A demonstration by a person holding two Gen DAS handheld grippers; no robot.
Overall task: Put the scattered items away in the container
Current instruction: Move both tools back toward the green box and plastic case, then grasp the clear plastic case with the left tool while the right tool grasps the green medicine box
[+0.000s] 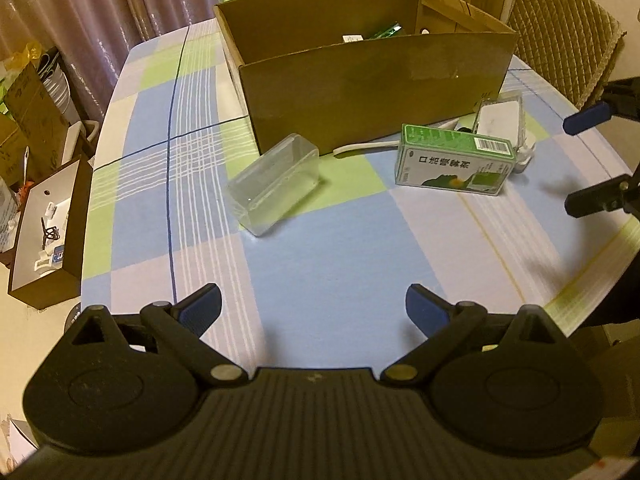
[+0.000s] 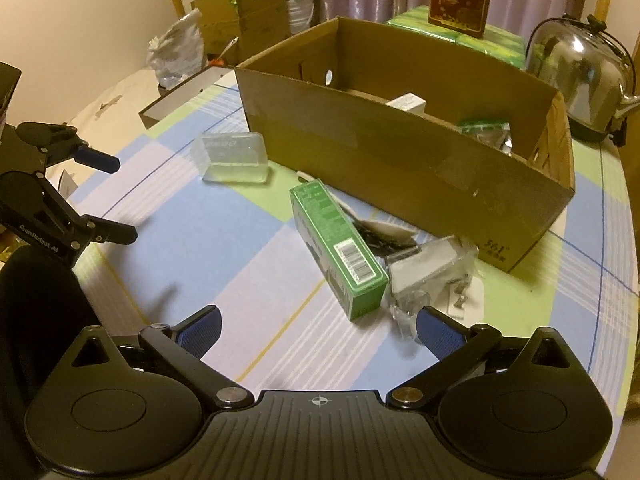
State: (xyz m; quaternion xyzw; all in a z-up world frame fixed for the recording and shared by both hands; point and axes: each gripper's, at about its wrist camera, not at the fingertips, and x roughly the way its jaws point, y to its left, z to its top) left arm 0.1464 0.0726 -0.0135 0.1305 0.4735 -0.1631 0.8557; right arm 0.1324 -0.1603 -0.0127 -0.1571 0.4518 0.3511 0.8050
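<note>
The box [image 1: 372,96] at upper centre is matt brown cardboard with a glossy tape patch. The case [image 1: 276,186] at centre-left is clear, smooth plastic. The carton [image 1: 454,160] at centre-right is glossy green printed card. The tablecloth [image 1: 320,252] is smooth checked cloth. In the right wrist view, the kettle [image 2: 580,76] at upper right is shiny metal. The pads [image 1: 200,312] look ribbed blue on matt black plastic.
</note>
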